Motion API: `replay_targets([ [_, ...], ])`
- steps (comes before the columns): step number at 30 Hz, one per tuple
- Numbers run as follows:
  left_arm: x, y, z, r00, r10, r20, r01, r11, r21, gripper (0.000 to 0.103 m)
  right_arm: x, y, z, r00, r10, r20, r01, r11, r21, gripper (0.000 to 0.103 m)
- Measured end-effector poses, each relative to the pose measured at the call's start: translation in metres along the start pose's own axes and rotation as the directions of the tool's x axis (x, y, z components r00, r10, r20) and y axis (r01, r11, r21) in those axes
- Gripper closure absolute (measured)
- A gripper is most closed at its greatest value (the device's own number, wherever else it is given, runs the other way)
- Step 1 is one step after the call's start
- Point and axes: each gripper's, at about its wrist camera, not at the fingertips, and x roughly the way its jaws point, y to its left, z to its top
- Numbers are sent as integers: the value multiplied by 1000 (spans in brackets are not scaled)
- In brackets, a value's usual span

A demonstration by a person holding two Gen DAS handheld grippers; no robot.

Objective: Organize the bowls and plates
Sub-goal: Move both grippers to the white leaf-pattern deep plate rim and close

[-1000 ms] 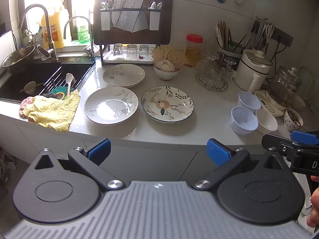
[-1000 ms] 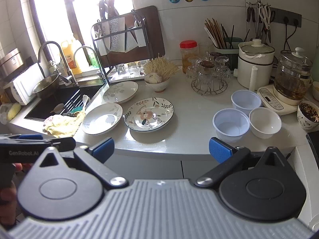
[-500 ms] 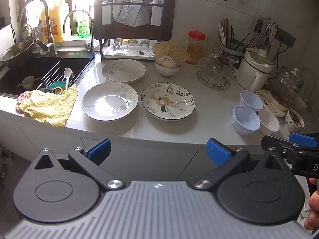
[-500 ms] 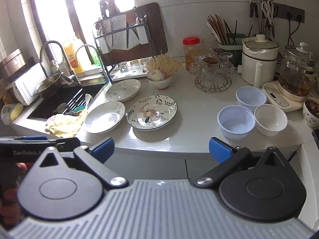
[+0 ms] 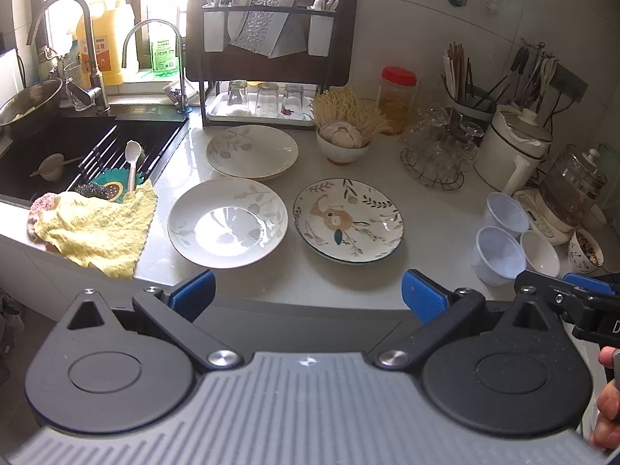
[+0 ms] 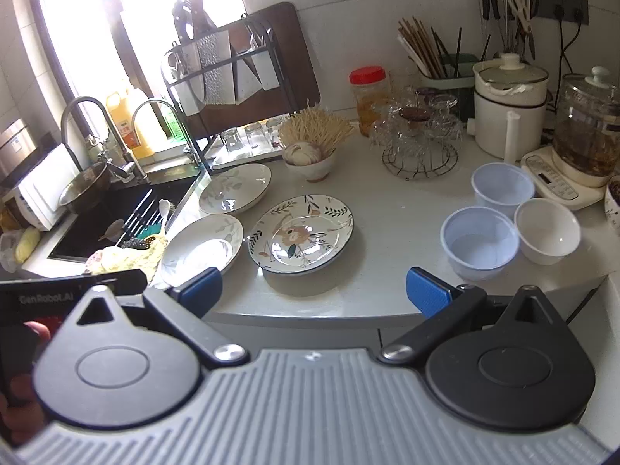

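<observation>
Three plates sit together on the pale countertop. The flowered plate lies at the centre of the left wrist view. Just beside it at nine o'clock is a white plate with grey leaves, and at eleven o'clock a second leaf-patterned plate lies nearer the glass rack; whether its rim touches the white one I cannot tell.

Well apart at three o'clock, three bowls cluster: two translucent plastic bowls and a white ceramic bowl that sits against them.

At twelve o'clock from the flowered plate stands a small bowl holding garlic and dry noodles. At nine o'clock from the white plate a yellow cloth hangs over the counter edge by the dark sink.

The left gripper hovers off the counter's front edge with its blue pads wide apart and nothing between them. The right gripper hangs likewise, spread wide and empty, before the flowered plate. A hand holds the right tool's handle at the left view's four o'clock.
</observation>
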Motion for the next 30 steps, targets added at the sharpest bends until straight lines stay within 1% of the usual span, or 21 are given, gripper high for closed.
replay_targets([
  [3,11,12,13,1000,-13,-11,13,1000,-4,0,12,8,5,1000,-7,-13,7,1000,1,0],
  [7,29,25,26,999,-31,-28,31,999,4,0,30,21,11,1000,15,-22,-15,1000,-3,0],
  [9,39,33,33,998,-48,-37,48,999,6,0,43,28,15,999,5,-37,-6,1000,-14,0],
  [11,51,43,41,997,-67,-48,68,998,4,0,58,37,19,998,-21,-67,19,999,-32,0],
  [16,84,75,61,994,-89,-68,90,996,10,0,87,54,30,994,-9,-110,12,1000,19,0],
  [20,113,105,74,988,-120,-98,120,993,-9,0,112,79,38,991,-33,-131,31,999,-20,0],
  [24,132,135,94,989,-122,-88,121,992,-21,0,133,101,43,990,-48,-132,44,999,-28,0],
  [28,154,163,109,987,-127,-100,127,992,-10,0,156,112,42,985,-35,-167,41,999,30,0],
  [30,168,175,114,990,-90,-111,94,995,26,0,170,115,42,981,-41,-191,56,996,73,0],
])
